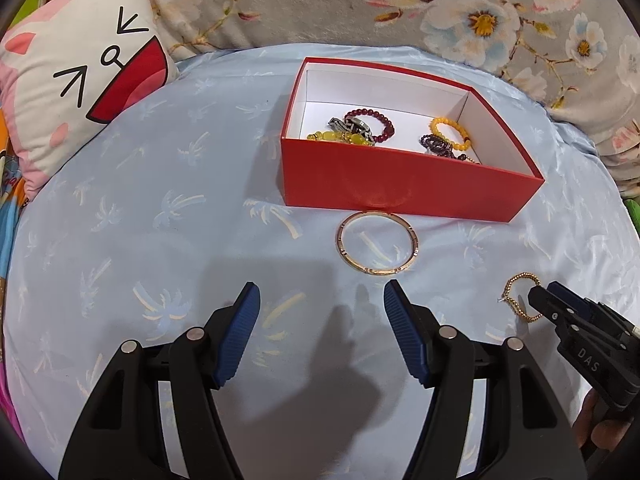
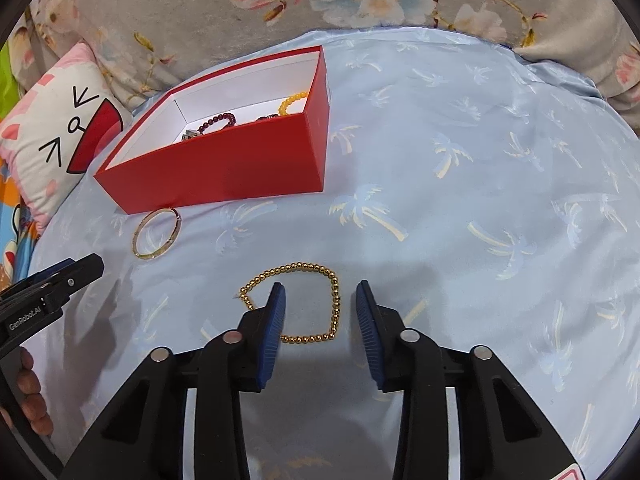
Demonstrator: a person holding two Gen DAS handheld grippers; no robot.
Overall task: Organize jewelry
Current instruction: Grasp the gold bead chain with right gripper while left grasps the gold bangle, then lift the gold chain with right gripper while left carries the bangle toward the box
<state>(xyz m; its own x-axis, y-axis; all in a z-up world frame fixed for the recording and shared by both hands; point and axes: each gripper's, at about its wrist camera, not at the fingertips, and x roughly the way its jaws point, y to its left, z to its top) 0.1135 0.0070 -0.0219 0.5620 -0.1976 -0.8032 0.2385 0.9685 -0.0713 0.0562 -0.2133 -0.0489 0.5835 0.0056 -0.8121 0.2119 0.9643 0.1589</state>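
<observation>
Red box (image 1: 400, 184) w/ white inside sits on the light-blue palm-print sheet (image 1: 180, 208) – use it as the landmark. Inside: a dark red bead bracelet (image 1: 374, 120), a yellow bead bracelet (image 1: 450, 132), a purple bead strand (image 1: 438, 146) just beside the yellow one, chunky yellow beads (image 1: 340, 137) and a black-and-white patterned piece (image 1: 352, 126) near the box's front wall.

Gold bangle (image 1: 378, 243) lies flat on the sheet right in front of the box, its far edge touching or nearly touching the front wall – can't tell which. Gold bead bracelet (image 2: 298, 304) lies further out from the box, toward the right gripper's side, in a loose squarish loop.

Left gripper (image 1: 322, 300): jaws wide apart, nothing between them, over bare sheet in front of the bangle, on the side away from the box. Right gripper (image 2: 320, 300): jaws moderately open, straddling the bead bracelet's right part; left finger pad (image 2: 274, 320) overlaps the loop, no clamp visible.

Cat-face pillow (image 1: 80, 84) left of the box; floral blanket (image 1: 460, 8) behind it.
</observation>
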